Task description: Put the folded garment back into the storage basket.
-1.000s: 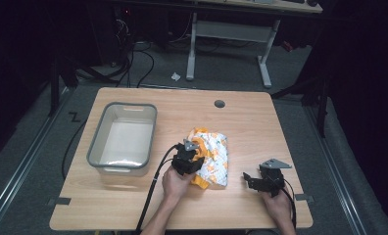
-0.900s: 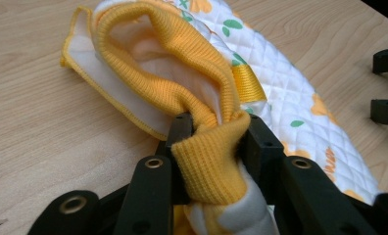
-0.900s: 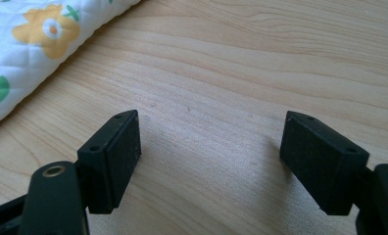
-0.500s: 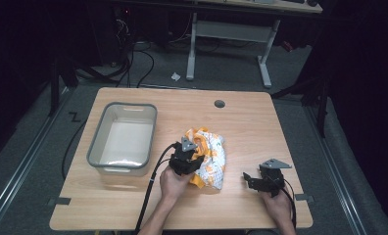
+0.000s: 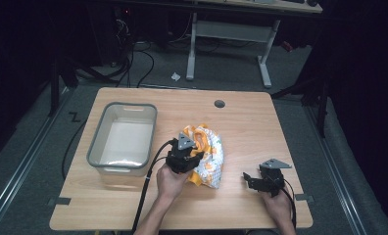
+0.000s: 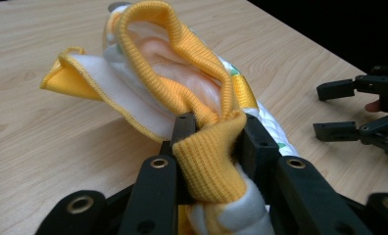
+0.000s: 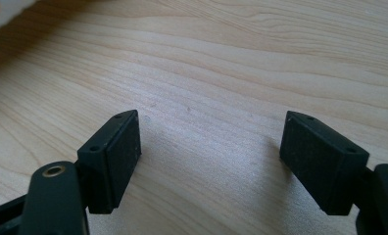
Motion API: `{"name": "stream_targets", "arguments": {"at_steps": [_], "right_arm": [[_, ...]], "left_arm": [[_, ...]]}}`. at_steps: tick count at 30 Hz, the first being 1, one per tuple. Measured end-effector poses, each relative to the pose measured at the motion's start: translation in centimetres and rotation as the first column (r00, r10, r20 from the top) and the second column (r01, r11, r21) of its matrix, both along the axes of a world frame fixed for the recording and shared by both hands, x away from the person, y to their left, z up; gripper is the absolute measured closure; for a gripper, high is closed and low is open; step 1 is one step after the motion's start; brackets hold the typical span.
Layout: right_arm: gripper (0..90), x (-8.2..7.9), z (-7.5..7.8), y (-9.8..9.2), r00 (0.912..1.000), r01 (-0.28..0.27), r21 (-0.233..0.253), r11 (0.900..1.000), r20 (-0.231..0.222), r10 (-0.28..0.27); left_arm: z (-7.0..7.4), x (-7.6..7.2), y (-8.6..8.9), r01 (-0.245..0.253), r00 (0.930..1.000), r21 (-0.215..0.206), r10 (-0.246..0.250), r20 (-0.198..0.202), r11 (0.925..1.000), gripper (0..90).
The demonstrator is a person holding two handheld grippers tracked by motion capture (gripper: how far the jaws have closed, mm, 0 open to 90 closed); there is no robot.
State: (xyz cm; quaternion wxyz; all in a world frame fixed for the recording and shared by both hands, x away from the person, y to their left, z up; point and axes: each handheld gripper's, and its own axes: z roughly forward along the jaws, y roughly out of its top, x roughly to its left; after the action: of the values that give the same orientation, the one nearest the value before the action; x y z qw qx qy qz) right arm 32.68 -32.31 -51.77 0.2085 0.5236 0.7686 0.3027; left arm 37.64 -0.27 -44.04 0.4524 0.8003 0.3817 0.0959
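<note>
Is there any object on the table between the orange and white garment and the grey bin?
Nothing visible stands between them. The left gripper is shut on the garment, and only bare table separates it from the grey bin at its left. The right gripper sits open on the other side.

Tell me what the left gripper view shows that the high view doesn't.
Left gripper view alone: the left gripper has its jaws shut on the ribbed yellow hem of the garment. High view alone: the grey bin left of the garment, and the person's forearms. Both: the garment, the wooden table, and the right gripper open and apart from the cloth.
</note>
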Motion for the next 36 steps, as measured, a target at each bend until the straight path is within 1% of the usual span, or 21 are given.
{"name": "stream_targets", "arguments": {"at_steps": [3, 8, 15, 18, 22, 26, 28, 30, 33, 36], "right_arm": [[23.5, 0.0, 0.0, 0.0, 1.0, 0.0, 0.0, 1.0, 0.0, 0.0], [23.5, 0.0, 0.0, 0.0, 1.0, 0.0, 0.0, 1.0, 0.0, 0.0], [23.5, 0.0, 0.0, 0.0, 1.0, 0.0, 0.0, 1.0, 0.0, 0.0], [23.5, 0.0, 0.0, 0.0, 1.0, 0.0, 0.0, 1.0, 0.0, 0.0], [23.5, 0.0, 0.0, 0.0, 1.0, 0.0, 0.0, 1.0, 0.0, 0.0], [23.5, 0.0, 0.0, 0.0, 1.0, 0.0, 0.0, 1.0, 0.0, 0.0], [23.5, 0.0, 0.0, 0.0, 1.0, 0.0, 0.0, 1.0, 0.0, 0.0], [23.5, 0.0, 0.0, 0.0, 1.0, -0.001, -0.001, 1.0, 0.001, 0.001], [23.5, 0.0, 0.0, 0.0, 1.0, 0.0, 0.0, 1.0, 0.0, 0.0], [23.5, 0.0, 0.0, 0.0, 1.0, 0.001, 0.001, 1.0, -0.001, -0.001]], "left_arm": [[0.5, 0.0, 0.6, -0.001, 1.0, -0.03, 0.001, -0.001, 0.9995, 71.5], [1.1, -0.1, 1.3, -0.007, 0.9999, -0.028, 0.007, 0.008, 0.9996, 71.5], [2.0, -0.2, 2.2, -0.003, 0.9997, -0.03, 0.004, 0.025, 0.9996, 71.4], [2.4, -0.2, 2.8, -0.006, 0.9997, -0.045, 0.007, 0.023, 0.999, 71.4], [3.0, -0.2, 3.5, -0.012, 0.9992, -0.048, 0.014, 0.037, 0.9988, 71.4], [3.7, 0.0, 4.2, -0.018, 0.9988, -0.07, 0.022, 0.044, 0.9974, 71.4], [3.8, 0.1, 4.6, -0.02, 0.9988, -0.085, 0.024, 0.042, 0.9962, 71.4], [3.9, 0.3, 5.0, -0.018, 0.9993, -0.095, 0.021, 0.031, 0.9953, 71.4], [4.0, 0.5, 5.4, -0.024, 0.9993, -0.092, 0.027, 0.025, 0.9955, 71.3], [4.2, 0.5, 5.8, -0.029, 0.999, -0.087, 0.032, 0.032, 0.9957, 71.4]]}}
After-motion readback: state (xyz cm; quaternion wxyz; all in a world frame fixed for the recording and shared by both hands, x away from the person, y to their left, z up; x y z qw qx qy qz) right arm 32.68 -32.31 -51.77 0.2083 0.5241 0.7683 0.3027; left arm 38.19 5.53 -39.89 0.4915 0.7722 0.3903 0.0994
